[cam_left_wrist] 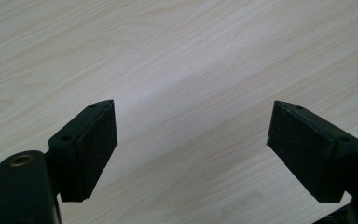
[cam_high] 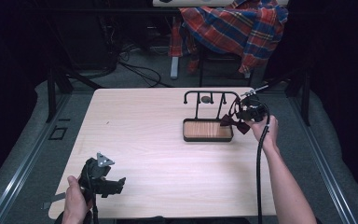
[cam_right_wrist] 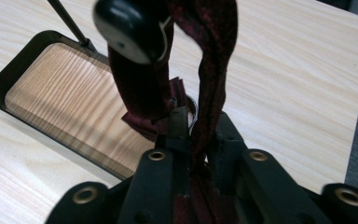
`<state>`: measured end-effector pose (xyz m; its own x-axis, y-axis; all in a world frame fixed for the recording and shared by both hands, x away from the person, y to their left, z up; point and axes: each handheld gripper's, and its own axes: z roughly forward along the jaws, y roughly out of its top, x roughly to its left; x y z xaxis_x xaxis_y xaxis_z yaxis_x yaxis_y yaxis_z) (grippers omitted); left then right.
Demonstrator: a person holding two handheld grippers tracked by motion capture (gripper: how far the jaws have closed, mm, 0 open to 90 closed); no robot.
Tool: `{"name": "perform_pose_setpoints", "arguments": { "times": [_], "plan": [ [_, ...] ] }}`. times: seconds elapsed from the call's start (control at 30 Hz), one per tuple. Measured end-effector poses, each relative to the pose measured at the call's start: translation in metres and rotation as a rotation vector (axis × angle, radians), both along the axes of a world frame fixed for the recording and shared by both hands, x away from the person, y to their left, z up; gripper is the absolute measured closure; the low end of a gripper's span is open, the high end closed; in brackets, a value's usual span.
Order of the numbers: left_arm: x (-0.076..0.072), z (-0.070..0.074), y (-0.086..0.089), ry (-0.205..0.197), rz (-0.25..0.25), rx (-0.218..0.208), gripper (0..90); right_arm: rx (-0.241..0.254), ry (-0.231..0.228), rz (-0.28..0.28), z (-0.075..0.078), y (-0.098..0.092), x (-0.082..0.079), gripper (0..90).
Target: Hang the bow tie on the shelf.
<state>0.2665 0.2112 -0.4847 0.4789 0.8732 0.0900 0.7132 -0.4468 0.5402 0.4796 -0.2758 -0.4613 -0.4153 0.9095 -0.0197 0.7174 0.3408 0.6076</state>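
Pinching a dark red bow tie (cam_high: 235, 123) at the stand (cam_high: 204, 95), right tool (cam_high: 248, 113), left tool (cam_high: 114, 185) wide open, empty.

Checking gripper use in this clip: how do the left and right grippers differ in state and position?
The left gripper stands open with nothing between its pads, over bare table; the right gripper is clamped on the dark red bow tie beside the stand. Both are hand-held, with black jaws.

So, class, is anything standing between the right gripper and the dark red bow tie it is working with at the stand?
Nothing visible does. The right gripper already has the bow tie by its strap, pinched between its jaws. The strap loops up around the round black end knob of the stand.
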Motion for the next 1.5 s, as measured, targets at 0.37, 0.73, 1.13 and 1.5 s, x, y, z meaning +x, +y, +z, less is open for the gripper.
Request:
{"name": "perform_pose_setpoints", "arguments": {
  "times": [0.37,0.73,1.13,1.5],
  "plan": [
    [-0.001,0.000,0.000,-0.007,-0.011,-0.007,16.1,0.021,0.005,0.001,0.003,-0.007,-0.004,66.4],
    [-0.001,0.000,-0.002,-0.002,-0.015,0.009,16.1,-0.003,0.011,0.037,0.009,-0.012,-0.016,62.0],
    [0.000,-0.002,-0.004,0.010,-0.025,0.034,16.1,0.002,-0.015,0.060,0.024,-0.015,-0.044,53.5],
    [0.000,-0.002,-0.006,0.019,-0.031,0.048,16.1,0.012,-0.013,0.131,0.035,-0.009,-0.074,41.9]
  ]
}}
